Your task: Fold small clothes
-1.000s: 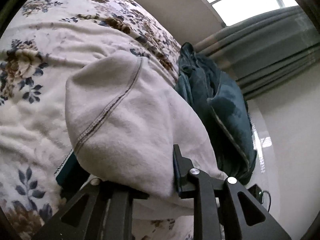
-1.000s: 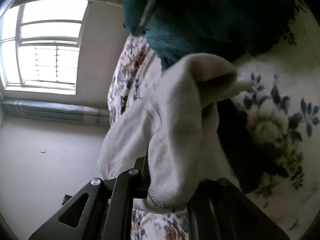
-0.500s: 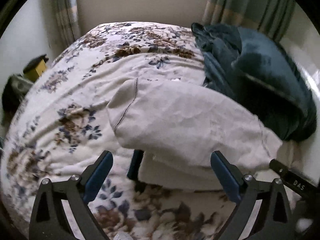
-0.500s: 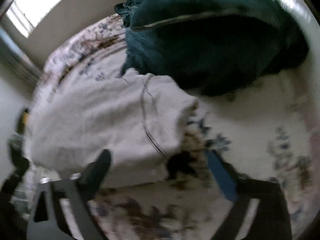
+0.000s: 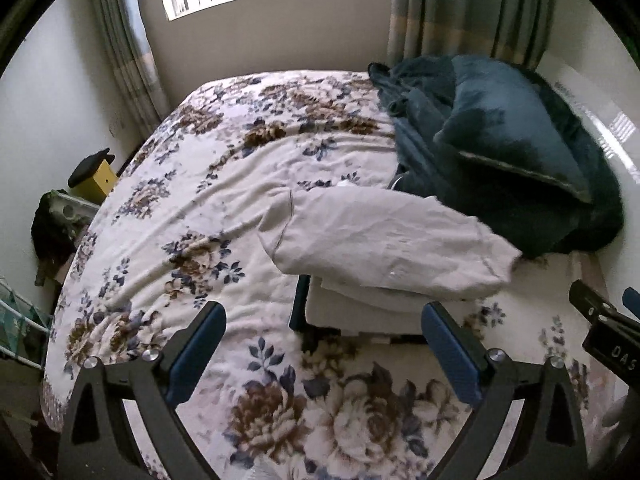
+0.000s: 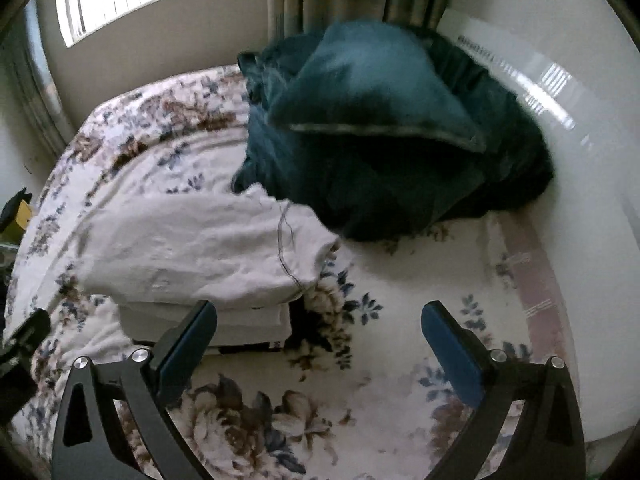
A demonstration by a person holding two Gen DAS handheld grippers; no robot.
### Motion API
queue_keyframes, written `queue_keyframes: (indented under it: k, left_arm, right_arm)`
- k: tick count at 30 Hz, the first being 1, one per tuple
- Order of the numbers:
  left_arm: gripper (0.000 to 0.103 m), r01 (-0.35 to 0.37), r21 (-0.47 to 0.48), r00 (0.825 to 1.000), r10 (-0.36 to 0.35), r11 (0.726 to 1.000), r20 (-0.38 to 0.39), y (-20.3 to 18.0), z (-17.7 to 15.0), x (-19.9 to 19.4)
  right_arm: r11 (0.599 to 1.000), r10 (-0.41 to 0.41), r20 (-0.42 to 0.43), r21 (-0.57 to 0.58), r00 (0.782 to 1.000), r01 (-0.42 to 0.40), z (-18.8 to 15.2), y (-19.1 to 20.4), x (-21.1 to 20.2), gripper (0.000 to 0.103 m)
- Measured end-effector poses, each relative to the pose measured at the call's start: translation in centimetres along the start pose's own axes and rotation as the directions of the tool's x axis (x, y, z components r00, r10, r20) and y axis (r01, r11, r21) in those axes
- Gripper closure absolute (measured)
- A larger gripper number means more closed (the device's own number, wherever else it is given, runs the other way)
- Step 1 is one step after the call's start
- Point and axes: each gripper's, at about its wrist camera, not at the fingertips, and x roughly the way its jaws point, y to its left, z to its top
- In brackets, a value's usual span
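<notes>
A folded beige garment (image 5: 384, 240) with dark seam stitching lies on top of a small stack of folded white clothes (image 5: 356, 312) on the floral bed cover (image 5: 192, 208). It also shows in the right wrist view (image 6: 192, 256). My left gripper (image 5: 324, 344) is open and empty, held back from the near edge of the stack. My right gripper (image 6: 320, 340) is open and empty, near the stack's right corner. Part of the right gripper (image 5: 608, 336) shows at the right edge of the left wrist view.
A heap of dark teal bedding and a pillow (image 5: 504, 152) lies right behind the stack, also in the right wrist view (image 6: 384, 136). A window and curtains (image 5: 452, 8) stand at the bed's far end. A yellow box (image 5: 98, 180) and clutter sit left of the bed.
Both grippers let go of the beige garment and opened. It now lies flat on the stack. Both grippers have pulled back and up from it.
</notes>
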Motion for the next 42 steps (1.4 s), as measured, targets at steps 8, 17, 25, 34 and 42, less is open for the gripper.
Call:
queue_keyframes:
  k: [8,17,25,34,42]
  left_arm:
    - [0.003,0.023,0.031,0.995,-0.026,0.999,0.101,0.4,-1.7,-12.7]
    - [0.003,0.051,0.029,0.984,-0.056,0.998,0.169,0.7,-4.4,-23.2]
    - [0.003,0.060,0.041,0.974,-0.067,0.997,0.217,0.6,-6.7,-28.2]
    - [0.003,0.066,0.015,0.969,-0.068,0.998,0.238,0.7,-8.3,-30.5]
    - [0.000,0.048,0.001,0.964,-0.047,0.999,0.263,0.7,-8.9,-31.5]
  right_arm:
    - [1.000,0.021,0.120,-0.012,0.993,-0.020,-1.9,-2.1,-15.0,0.000]
    - [0.998,0.065,0.240,-0.040,0.969,-0.058,-5.3,-4.5,-29.8,0.000]
    - [0.996,0.092,0.288,-0.046,0.953,-0.082,-8.0,-6.4,-36.8,0.000]
    - [0.993,0.113,0.288,-0.056,0.951,-0.101,-10.2,-8.1,-39.5,0.000]
    - [0.993,0.119,0.300,-0.055,0.946,-0.107,-10.5,-8.8,-40.1,0.000]
